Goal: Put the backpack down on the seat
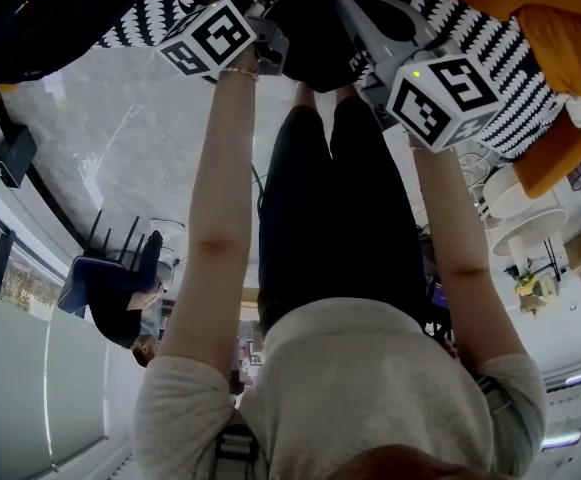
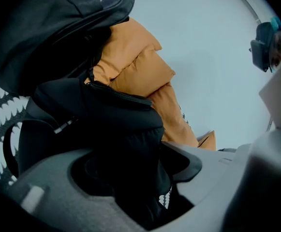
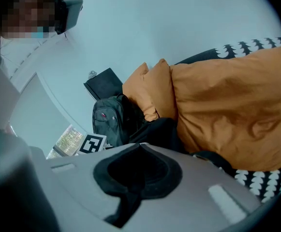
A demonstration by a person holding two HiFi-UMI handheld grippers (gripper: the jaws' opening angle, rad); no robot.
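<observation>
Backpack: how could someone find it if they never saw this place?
Find the black-and-white patterned seat with puffy orange cushions on it. In the right gripper view, the backpack stands at the cushions' left end. Unlike them, it is dark grey, with a tiny red mark on its front.

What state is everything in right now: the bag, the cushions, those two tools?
Black fabric backpack: leaning against the cushions.
Orange padded cushions: piled, crumpled, on the black-and-white patterned seat.
Left hand-held gripper: jaws wide apart, black fabric loose between them.
Right hand-held gripper: jaws together.
</observation>
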